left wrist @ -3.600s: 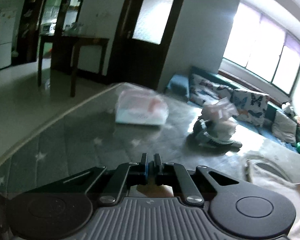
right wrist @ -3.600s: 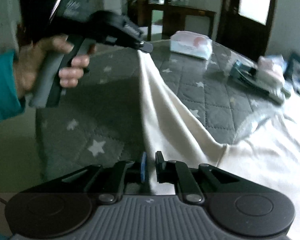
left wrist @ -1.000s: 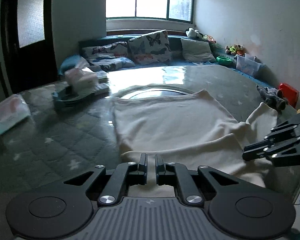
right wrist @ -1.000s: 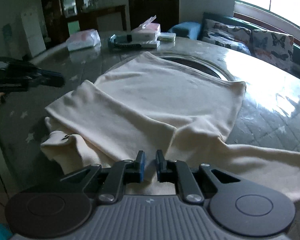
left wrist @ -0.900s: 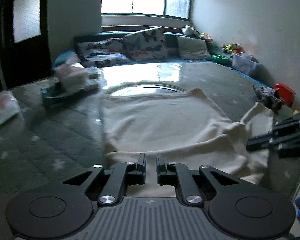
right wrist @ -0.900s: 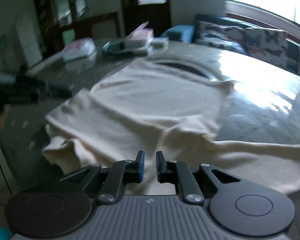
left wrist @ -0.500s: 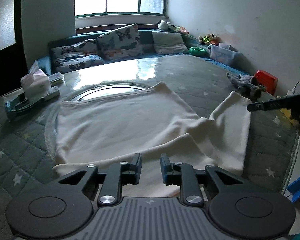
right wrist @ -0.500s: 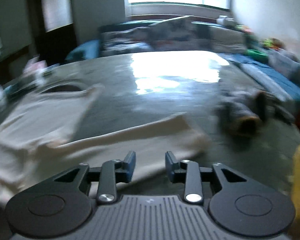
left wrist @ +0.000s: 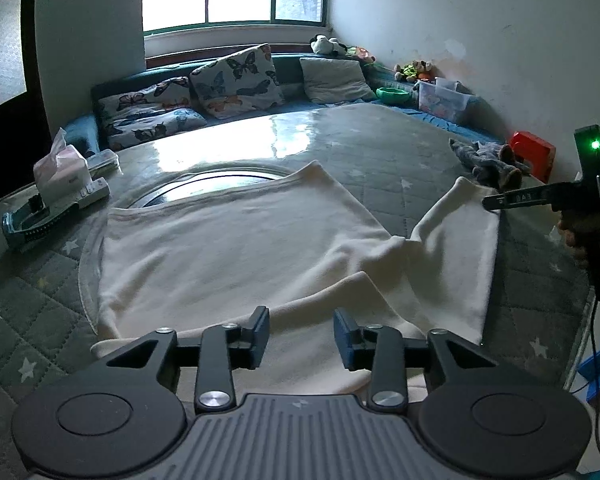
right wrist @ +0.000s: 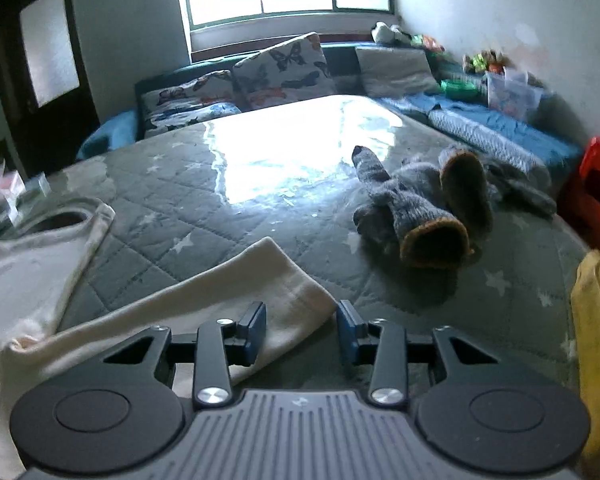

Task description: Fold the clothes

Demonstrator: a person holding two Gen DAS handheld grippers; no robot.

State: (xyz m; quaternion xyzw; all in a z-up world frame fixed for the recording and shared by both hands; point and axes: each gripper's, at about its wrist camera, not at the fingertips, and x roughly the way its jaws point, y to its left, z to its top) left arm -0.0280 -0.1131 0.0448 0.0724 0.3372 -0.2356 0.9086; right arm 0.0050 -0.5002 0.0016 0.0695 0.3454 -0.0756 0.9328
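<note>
A cream long-sleeved garment (left wrist: 240, 240) lies spread on the grey quilted table cover (left wrist: 380, 152). My left gripper (left wrist: 301, 334) hovers over its near folded edge; the jaws are opening, and the cloth lies under them without being pinched. The right sleeve (right wrist: 220, 292) stretches out flat towards the right. My right gripper (right wrist: 301, 330) is at the sleeve's cuff end with its jaws closing; the cuff corner sits between the pads, which do not press it. In the left wrist view the right gripper (left wrist: 490, 202) shows at the sleeve's far edge, held by a hand.
Grey knitted socks (right wrist: 416, 208) lie just beyond the cuff. A tissue box (left wrist: 62, 172) on a dark tray stands at the far left. A red stool (right wrist: 596, 192) and something yellow (right wrist: 592, 320) are past the table's right edge. Cushions (left wrist: 236, 76) line the bench under the window.
Both grippers' jaws have parted from shut. The right gripper swung from the garment's body to the sleeve cuff near the socks. The left gripper shifted along the near edge.
</note>
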